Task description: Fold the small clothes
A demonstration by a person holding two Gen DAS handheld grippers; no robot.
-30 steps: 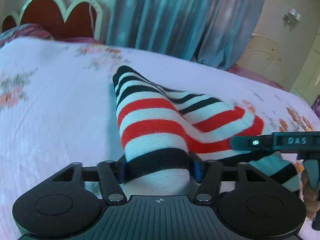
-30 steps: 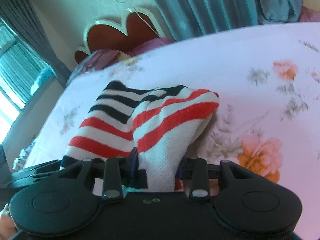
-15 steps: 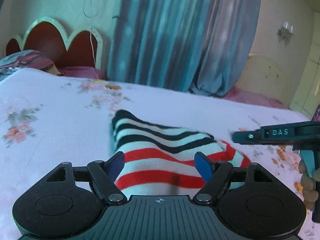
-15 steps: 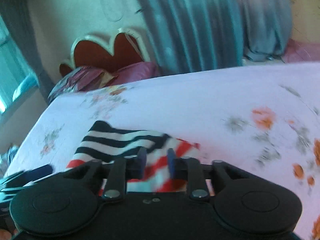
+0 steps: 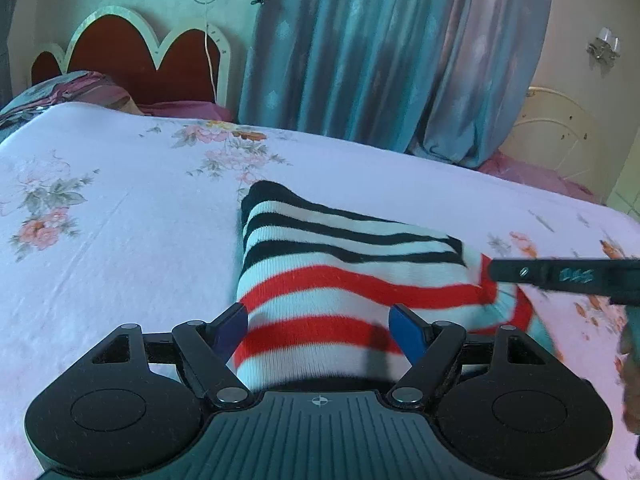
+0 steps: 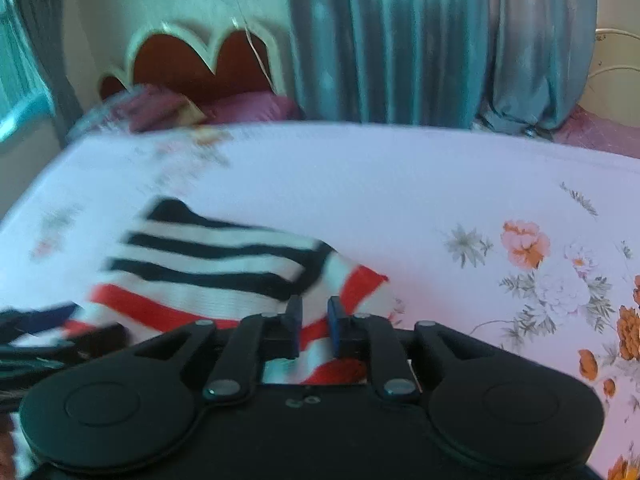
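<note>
A striped garment (image 5: 344, 276) with black, white and red bands lies folded on the floral bed sheet (image 5: 120, 232). My left gripper (image 5: 320, 322) is open, its blue pads either side of the garment's near edge without pinching it. My right gripper (image 6: 314, 320) hovers over the garment's (image 6: 208, 268) near right corner, jaws a small gap apart and holding nothing. The right gripper's arm (image 5: 560, 276) shows at the right of the left wrist view. The left gripper's fingers (image 6: 44, 324) show at the left edge of the right wrist view.
A red scalloped headboard (image 5: 132, 60) and pillows (image 5: 80, 88) stand at the far left. Blue curtains (image 5: 380, 48) hang behind the bed. A white metal bed frame (image 5: 560, 128) is at the far right.
Both grippers let go of the raised garment ends and opened. The garment dropped flat into a fold on the bed. Both grippers drew back and tilted up.
</note>
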